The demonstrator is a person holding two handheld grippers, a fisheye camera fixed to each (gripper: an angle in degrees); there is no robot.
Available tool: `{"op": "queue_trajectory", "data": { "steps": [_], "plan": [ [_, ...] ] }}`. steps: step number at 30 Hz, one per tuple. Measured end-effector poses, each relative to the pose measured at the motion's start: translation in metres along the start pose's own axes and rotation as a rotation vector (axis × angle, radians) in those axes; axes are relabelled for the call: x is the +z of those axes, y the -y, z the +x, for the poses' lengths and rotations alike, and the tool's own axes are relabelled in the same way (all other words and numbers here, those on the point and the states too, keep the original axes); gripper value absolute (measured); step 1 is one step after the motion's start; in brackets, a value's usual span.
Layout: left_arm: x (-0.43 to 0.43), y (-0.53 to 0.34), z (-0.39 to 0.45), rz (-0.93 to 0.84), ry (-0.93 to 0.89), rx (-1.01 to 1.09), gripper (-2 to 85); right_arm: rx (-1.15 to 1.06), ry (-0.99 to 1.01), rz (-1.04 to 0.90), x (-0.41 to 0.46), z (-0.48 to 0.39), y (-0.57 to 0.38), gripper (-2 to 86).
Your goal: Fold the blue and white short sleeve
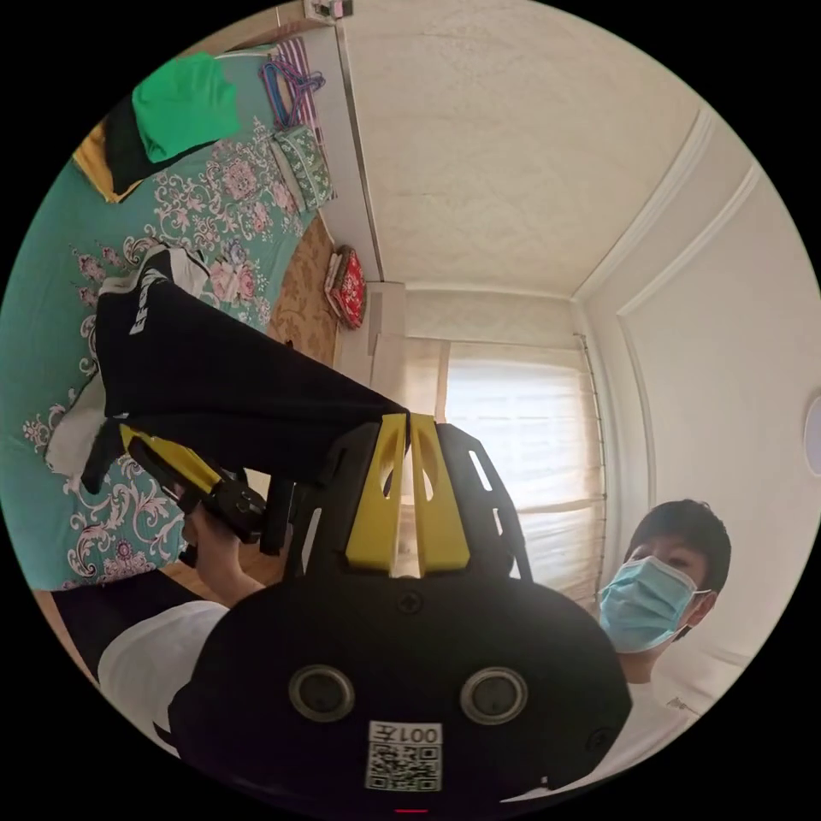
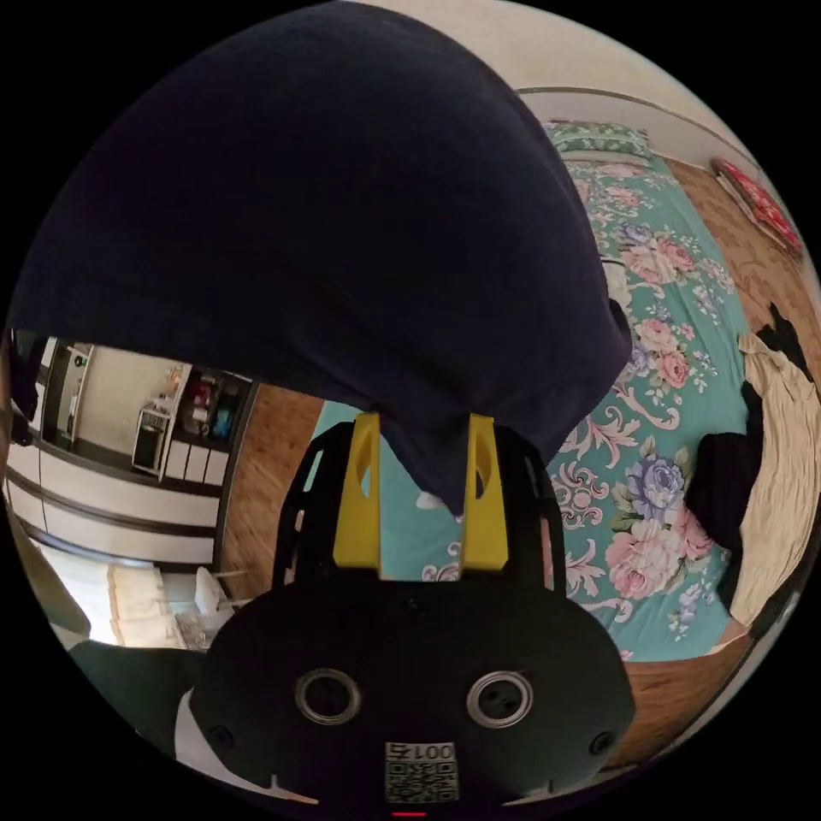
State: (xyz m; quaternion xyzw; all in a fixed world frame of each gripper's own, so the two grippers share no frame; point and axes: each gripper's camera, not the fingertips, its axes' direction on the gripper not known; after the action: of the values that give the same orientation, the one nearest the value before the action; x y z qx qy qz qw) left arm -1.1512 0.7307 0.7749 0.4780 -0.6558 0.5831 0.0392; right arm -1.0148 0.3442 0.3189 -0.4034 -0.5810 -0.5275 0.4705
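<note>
- In the left gripper view, the left gripper (image 1: 409,419) had its two yellow jaws pressed together at their tips, and an edge of the dark navy short sleeve shirt (image 1: 214,376) was pinched between them.
- From that pinch the shirt stretched toward 10 o'clock, held up in the air above the bed (image 1: 51,282), which has a teal cover with flowers; a white panel and white lettering were visible at the far end of the shirt.
- The right gripper (image 1: 128,436) appeared in the same view at about 9 o'clock, under the far end of the cloth; whether its jaws pressed on the shirt there I could not tell.
- A folded green garment (image 1: 184,103) lay on the bed near 11 o'clock, on top of some dark and yellow pieces.
- A person wearing a face mask (image 1: 646,603) was seen at about 4 o'clock (a curtained window (image 1: 522,428) was behind).
- In the right gripper view, the right gripper (image 2: 423,432) had its jaws standing apart, and a corner of the shirt (image 2: 325,197) hung down into the gap between them; the cloth touched the jaw on the 3 o'clock side, but a clamp by both jaws was not clear.
- The shirt covered the upper part of that view, from 9 to 2 o'clock.
- A beige garment (image 2: 782,453) and a black one (image 2: 723,492) lay on the bed at 3 o'clock.
</note>
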Motion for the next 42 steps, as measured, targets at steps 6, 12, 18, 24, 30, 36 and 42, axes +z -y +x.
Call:
{"op": "queue_trajectory", "data": {
  "steps": [6,12,18,24,30,36,42],
  "plan": [
    [-0.017,0.033,0.005,0.007,0.011,0.024,-0.8,-0.088,-0.225,0.049,-0.017,-0.009,-0.003,3.0],
    [-0.049,0.082,0.017,-0.016,0.125,0.185,-0.9,-0.297,-0.051,-0.103,-0.089,0.002,-0.003,1.6],
    [-0.036,0.112,0.041,-0.274,0.546,0.393,-0.9,-0.418,0.011,-0.263,-0.185,0.015,0.026,1.0],
    [0.010,0.103,0.021,-0.688,0.482,0.393,-0.9,-0.428,0.141,-0.685,-0.150,0.032,0.036,0.9],
    [0.020,0.070,-0.036,-0.822,0.540,0.121,-0.9,-0.393,0.362,-0.789,-0.055,0.069,-0.015,1.3],
    [-0.006,0.058,-0.044,-0.513,0.417,-0.111,-0.9,-0.275,0.480,-0.489,-0.059,0.118,-0.036,3.3],
    [0.022,0.077,-0.003,-0.487,0.390,-0.099,-0.9,-0.258,0.459,-0.424,-0.056,0.152,-0.030,8.3]
  ]
}}
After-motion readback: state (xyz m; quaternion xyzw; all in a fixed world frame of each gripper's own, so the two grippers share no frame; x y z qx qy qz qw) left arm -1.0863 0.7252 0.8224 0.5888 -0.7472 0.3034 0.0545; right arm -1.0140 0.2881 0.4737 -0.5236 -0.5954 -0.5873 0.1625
